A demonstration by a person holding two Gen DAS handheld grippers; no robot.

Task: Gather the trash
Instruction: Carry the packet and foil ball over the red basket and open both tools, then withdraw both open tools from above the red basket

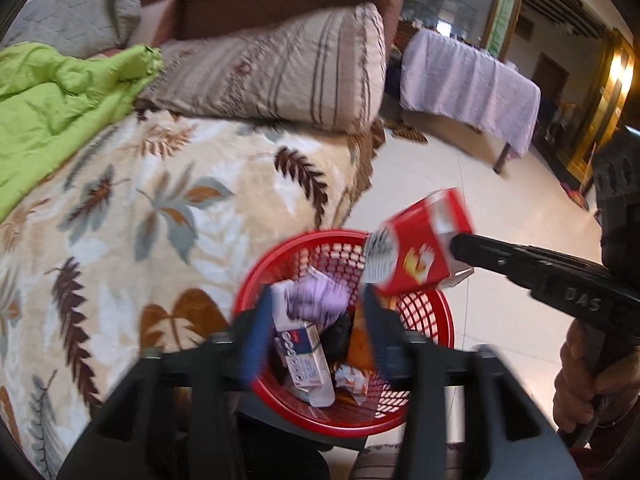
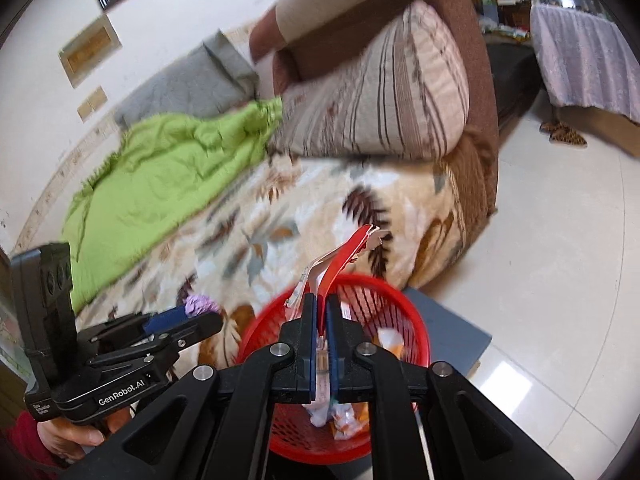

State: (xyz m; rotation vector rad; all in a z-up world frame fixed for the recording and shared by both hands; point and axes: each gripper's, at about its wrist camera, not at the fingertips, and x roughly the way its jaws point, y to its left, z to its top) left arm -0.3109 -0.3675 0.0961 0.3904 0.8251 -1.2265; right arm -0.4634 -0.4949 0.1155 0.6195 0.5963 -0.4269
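A red mesh basket (image 1: pixel 436 320) (image 2: pixel 400 300) stands beside the bed and holds a white carton (image 1: pixel 304 352), wrappers and other trash. My left gripper (image 1: pixel 316 316) is open directly above it, and a crumpled purple piece (image 1: pixel 316 300) (image 2: pixel 199 304) sits between its blue fingers, loose or dropping. My right gripper (image 2: pixel 320 316) is shut on a flattened red box (image 1: pixel 420 256) (image 2: pixel 340 264) and holds it over the basket's far rim.
The bed with a leaf-pattern blanket (image 1: pixel 140 220) lies left of the basket, with a green quilt (image 1: pixel 60 96) and a striped pillow (image 1: pixel 280 76). The basket rests on a grey stool (image 2: pixel 452 332). Tiled floor (image 2: pixel 560 280) and a cloth-covered table (image 1: pixel 468 92) are to the right.
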